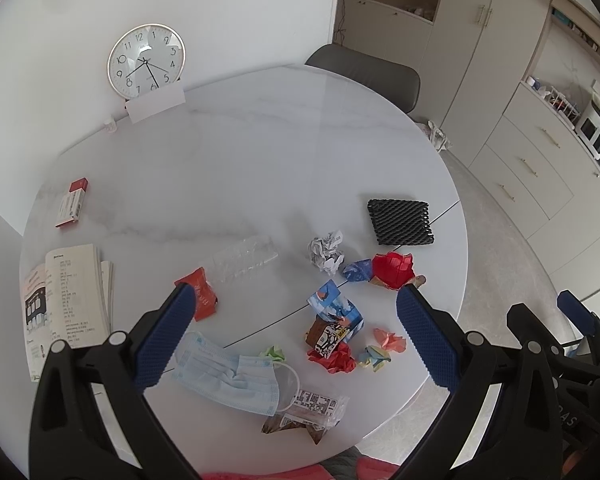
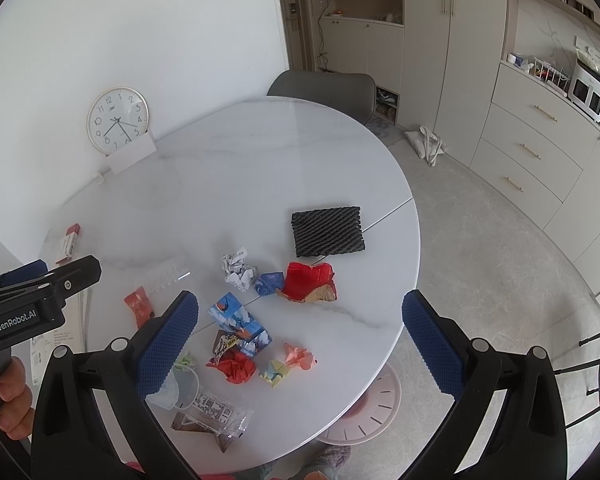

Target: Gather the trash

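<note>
both your left gripper (image 1: 296, 292) and right gripper (image 2: 300, 300) hang released, holding nothing. the crumpled red paper (image 2: 236, 366) lies at 6 o'clock on the table (image 2: 260, 152); it's light and springy, so pinch its bulk, not an edge.

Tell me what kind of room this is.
Most likely a home dining area beside a kitchen: a round marble-look table with a chair, built-in cabinets, and a small countertop oven.
</note>
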